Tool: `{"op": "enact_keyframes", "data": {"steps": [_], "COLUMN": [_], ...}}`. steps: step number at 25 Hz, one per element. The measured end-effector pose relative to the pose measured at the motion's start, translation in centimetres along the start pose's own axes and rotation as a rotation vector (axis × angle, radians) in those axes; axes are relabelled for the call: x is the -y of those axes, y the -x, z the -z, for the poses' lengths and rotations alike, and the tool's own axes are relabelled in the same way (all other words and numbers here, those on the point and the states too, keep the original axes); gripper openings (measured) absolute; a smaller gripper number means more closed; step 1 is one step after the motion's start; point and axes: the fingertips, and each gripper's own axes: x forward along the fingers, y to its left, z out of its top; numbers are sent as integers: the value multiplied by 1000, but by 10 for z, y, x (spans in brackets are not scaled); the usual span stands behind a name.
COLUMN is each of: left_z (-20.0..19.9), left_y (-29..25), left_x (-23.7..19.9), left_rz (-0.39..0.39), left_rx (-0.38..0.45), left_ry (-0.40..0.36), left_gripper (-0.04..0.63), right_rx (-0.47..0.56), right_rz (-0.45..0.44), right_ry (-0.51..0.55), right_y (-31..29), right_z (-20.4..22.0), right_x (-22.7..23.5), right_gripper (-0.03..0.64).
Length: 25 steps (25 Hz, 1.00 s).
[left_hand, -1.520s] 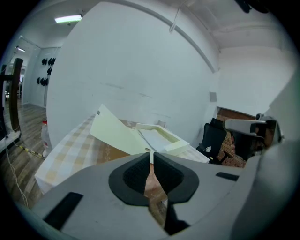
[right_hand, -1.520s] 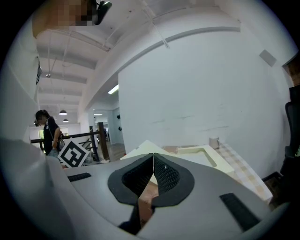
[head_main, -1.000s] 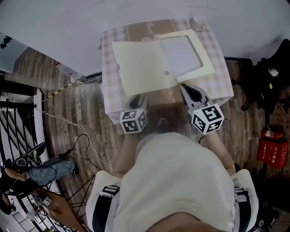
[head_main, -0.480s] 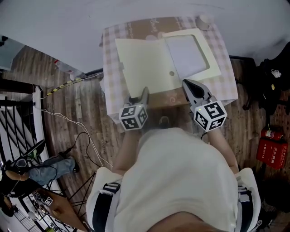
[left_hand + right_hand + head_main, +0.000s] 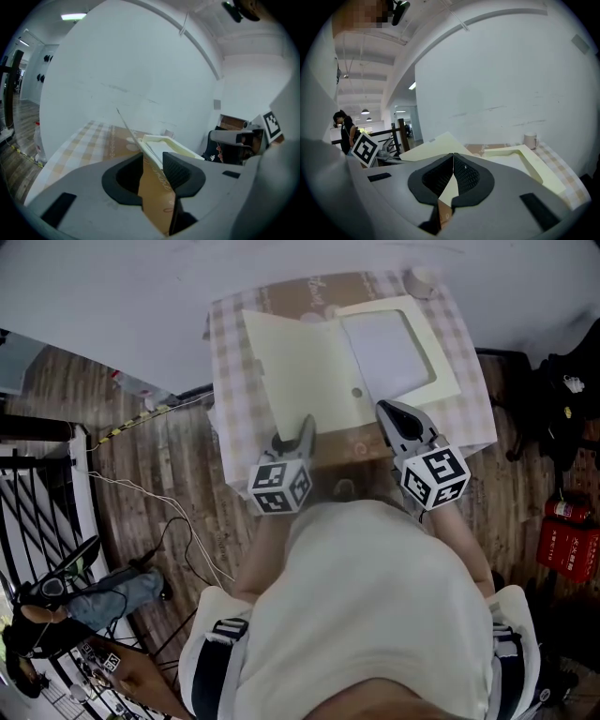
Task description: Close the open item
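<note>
Left gripper (image 5: pixel 152 158): jaws closing, w/ the near edge of the box lid (image 5: pixel 127 126) btwn them. The pads aren't clamped on it yet, and brown cloth shows through the gap. From there the lid runs edge-on, slanting up and away.

Right gripper (image 5: pixel 453 163): jaws together, pads meeting, nothing in them. It points at the near edge of the box, about where lid meets tray (image 5: pixel 532 161). Can't tell if it touches.

From above, left gripper (image 5: pixel 292 434) sits at the lid's (image 5: pixel 300 371) near edge and right gripper (image 5: pixel 386 412) is just beside it to the right. The box is open: cream lid folded out left, tray (image 5: pixel 448 382) w/ white inside on the right. It lies mid-table (image 5: pixel 223 381), on a checked cloth w/ a brown centre strip. A mug (image 5: pixel 419 279) stands at the far right corner, apart from the box. Red fire extinguisher (image 5: pixel 567 549) is on the wood floor, far right.
</note>
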Motion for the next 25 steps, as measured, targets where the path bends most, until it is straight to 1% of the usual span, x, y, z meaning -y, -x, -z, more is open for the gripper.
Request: {"op": "enact_keyframes", "data": {"steps": [8, 12, 15, 19, 25], "left_z": [-21, -33, -40, -49, -58], "left_y": [-9, -16, -23, -37, -56], "left_x": [31, 50, 64, 82, 111], "left_rz": [77, 99, 91, 66, 30], "left_rx": [42, 71, 101, 132, 149], "left_ry": [-10, -7, -5, -24, -19], "left_gripper": [129, 137, 138, 138, 140], "right_rx": [13, 18, 18, 22, 20], "right_rz": [18, 12, -5, -27, -54], "right_ry": [-18, -16, -5, 1, -12], "right_y": [2, 4, 7, 9, 20], "right_z": [0, -4, -7, -14, -22], "right_x": [14, 29, 45, 70, 107], "right_gripper": [0, 0, 0, 0, 0]}}
